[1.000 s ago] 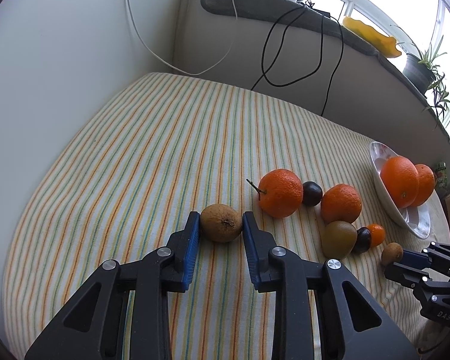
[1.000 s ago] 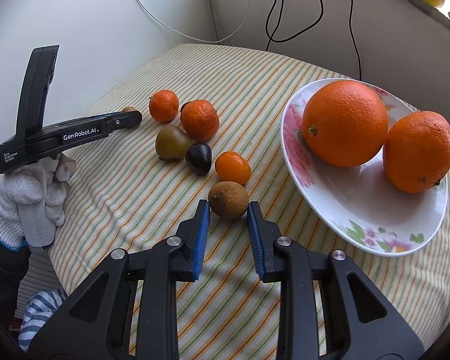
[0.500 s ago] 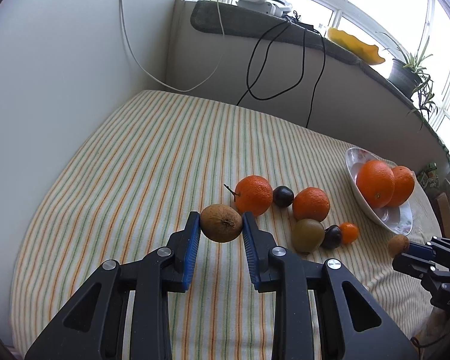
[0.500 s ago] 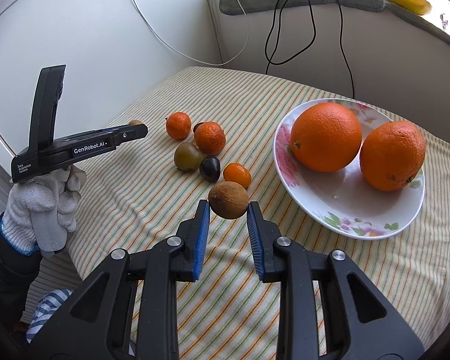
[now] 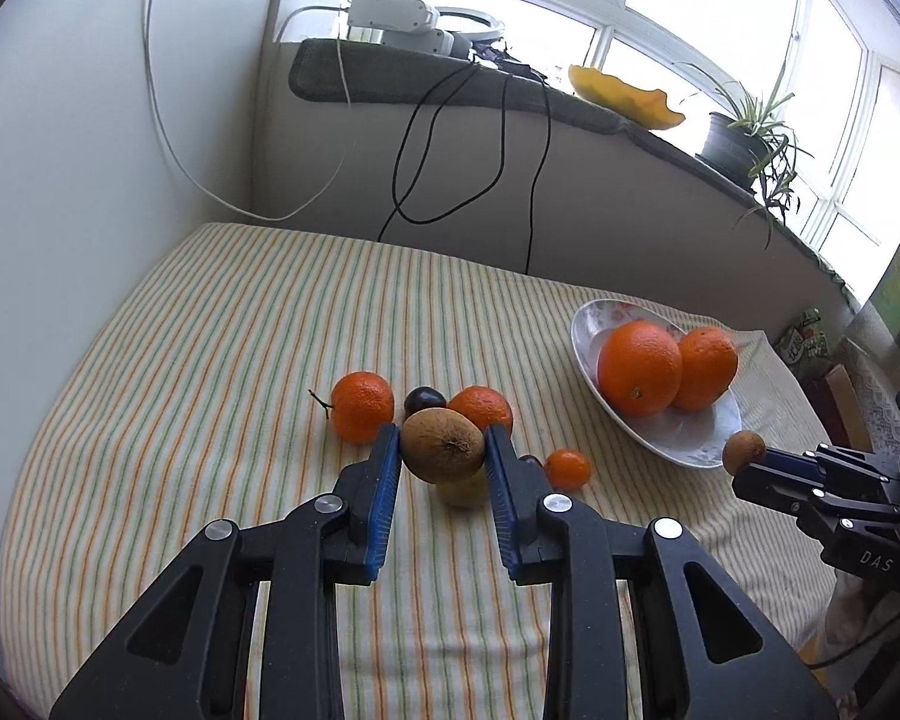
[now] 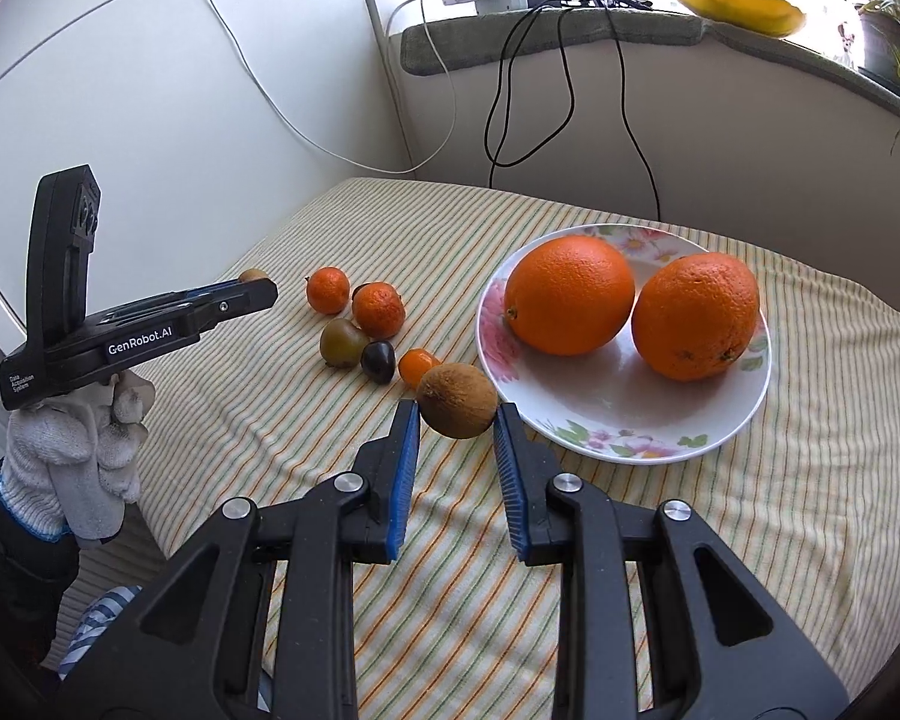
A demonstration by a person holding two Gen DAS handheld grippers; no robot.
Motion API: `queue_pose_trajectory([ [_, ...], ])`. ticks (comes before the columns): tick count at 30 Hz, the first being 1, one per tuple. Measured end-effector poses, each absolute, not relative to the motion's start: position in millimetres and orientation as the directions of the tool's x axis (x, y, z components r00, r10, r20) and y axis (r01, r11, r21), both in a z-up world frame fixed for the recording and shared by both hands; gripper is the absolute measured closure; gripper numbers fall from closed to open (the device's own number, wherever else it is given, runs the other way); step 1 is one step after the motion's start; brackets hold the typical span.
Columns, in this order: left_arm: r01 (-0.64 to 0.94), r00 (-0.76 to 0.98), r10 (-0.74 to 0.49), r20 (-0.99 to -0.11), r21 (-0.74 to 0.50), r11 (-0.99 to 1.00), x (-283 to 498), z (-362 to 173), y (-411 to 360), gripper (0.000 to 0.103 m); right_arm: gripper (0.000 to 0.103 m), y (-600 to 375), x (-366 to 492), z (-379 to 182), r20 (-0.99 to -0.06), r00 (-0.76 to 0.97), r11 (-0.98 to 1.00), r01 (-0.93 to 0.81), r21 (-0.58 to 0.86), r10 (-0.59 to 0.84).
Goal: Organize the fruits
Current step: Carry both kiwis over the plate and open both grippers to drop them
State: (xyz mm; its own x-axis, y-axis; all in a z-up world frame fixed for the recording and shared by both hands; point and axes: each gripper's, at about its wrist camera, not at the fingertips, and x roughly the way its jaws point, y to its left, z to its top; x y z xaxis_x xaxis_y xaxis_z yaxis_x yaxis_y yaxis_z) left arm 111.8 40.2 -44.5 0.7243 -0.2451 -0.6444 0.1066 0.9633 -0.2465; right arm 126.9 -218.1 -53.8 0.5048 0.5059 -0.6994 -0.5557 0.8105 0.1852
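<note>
With each tool pinching a brown kiwi clear of the striped desk (image 5: 210,372), left tool (image 5: 443,468) above the loose fruit, right tool (image 6: 457,420) beside the plate (image 6: 720,438), the carry seems underway, and next comes lowering each gently among the oranges (image 6: 570,294).

Bare striped cloth (image 5: 210,360) lies left of the fruit cluster (image 5: 363,405); plate (image 5: 708,438) blocks right.

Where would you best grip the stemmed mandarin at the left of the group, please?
I'd grip across its round middle, coming from above with the jaws on its near and far sides. The mandarin looks free there, while its stem juts left and a dark plum crowds its right.
</note>
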Motion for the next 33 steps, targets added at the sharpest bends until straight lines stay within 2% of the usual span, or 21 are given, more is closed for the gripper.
queue_pose_trajectory([
  [17, 0.255, 0.680, -0.372, -0.631, -0.272, 0.928, 117.7, -38.9, -36.2, 0.076, 0.076, -273.6, 140.1, -54.1, -0.695, 0.559, 0.868, -0.455, 0.199, 0.453],
  [33, 0.329, 0.640, -0.405, -0.653, -0.243, 0.913, 133.0, -44.0, -87.8, 0.076, 0.076, -283.4, 154.0, -57.8, -0.709, 0.568, 0.888, -0.419, 0.189, 0.419],
])
